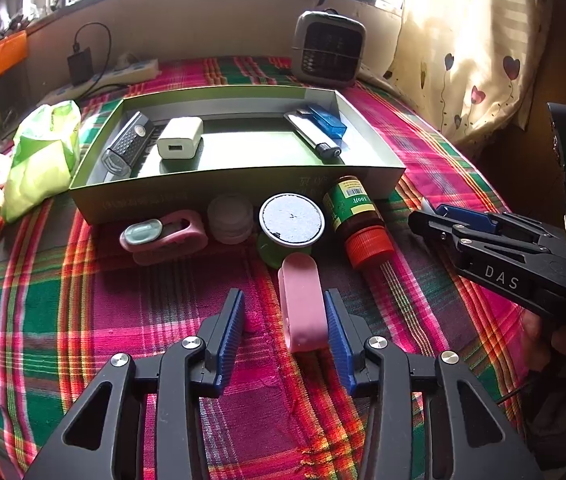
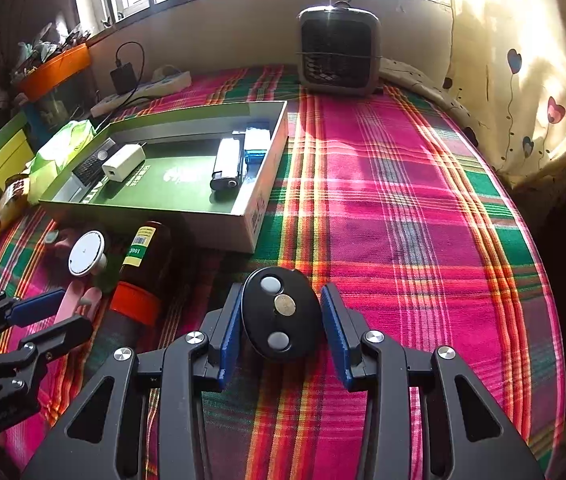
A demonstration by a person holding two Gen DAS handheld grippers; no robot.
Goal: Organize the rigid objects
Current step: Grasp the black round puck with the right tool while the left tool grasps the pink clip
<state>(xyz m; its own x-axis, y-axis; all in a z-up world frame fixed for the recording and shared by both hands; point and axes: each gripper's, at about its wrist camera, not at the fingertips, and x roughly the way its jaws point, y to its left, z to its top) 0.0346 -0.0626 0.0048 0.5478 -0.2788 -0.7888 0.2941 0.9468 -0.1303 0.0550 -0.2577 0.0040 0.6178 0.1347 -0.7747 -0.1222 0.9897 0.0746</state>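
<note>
In the left wrist view my left gripper (image 1: 285, 320) is open around a pink oblong object (image 1: 303, 304) lying on the plaid cloth, close against the right finger. In the right wrist view my right gripper (image 2: 282, 320) is open around a black oval key fob (image 2: 279, 314) with grey buttons; its left pad is near the fob. A shallow green box (image 1: 239, 178) behind holds a black textured item (image 1: 127, 142), a white charger (image 1: 181, 136), a lighter (image 1: 313, 136) and a blue piece (image 1: 327, 120).
Along the box front lie a pink-and-teal gadget (image 1: 163, 234), a white round jar (image 1: 230, 218), a green tub with a white lid (image 1: 291, 220) and a brown bottle with a red cap (image 1: 357, 220). A small heater (image 2: 339, 50) stands behind; a green bag (image 1: 43, 152) sits left.
</note>
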